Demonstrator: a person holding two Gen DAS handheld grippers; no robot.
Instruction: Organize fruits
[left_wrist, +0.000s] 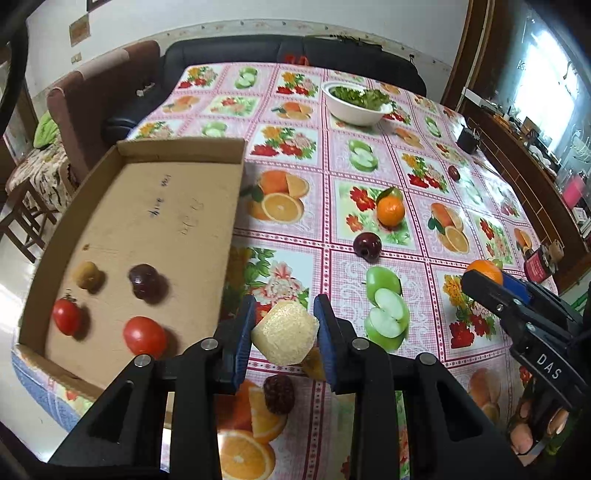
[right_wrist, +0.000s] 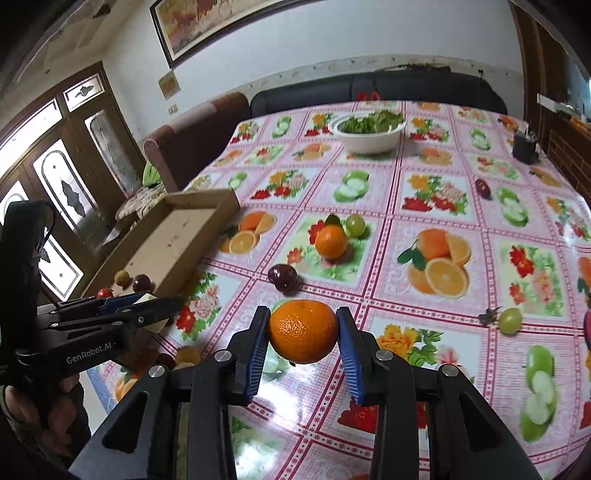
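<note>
My left gripper (left_wrist: 285, 325) is shut on a pale yellow fruit chunk (left_wrist: 285, 332) and holds it above the table, just right of the cardboard tray (left_wrist: 177, 206). The tray holds two red tomatoes (left_wrist: 144, 336), a dark plum (left_wrist: 146, 282) and a small yellow fruit (left_wrist: 88, 275). My right gripper (right_wrist: 302, 332) is shut on an orange (right_wrist: 303, 330), lifted over the table. Loose on the tablecloth lie another orange (right_wrist: 330, 240), a dark plum (right_wrist: 282, 276), green grapes (right_wrist: 355, 225) and a dark red fruit (left_wrist: 279, 393) under my left gripper.
A white bowl of greens (right_wrist: 369, 133) stands at the far end of the table. A small dark cup (right_wrist: 523, 147) is at the far right. A small plum (right_wrist: 482, 187) and a green grape (right_wrist: 510, 319) lie at the right. Chairs and a sofa (left_wrist: 295, 50) surround the table.
</note>
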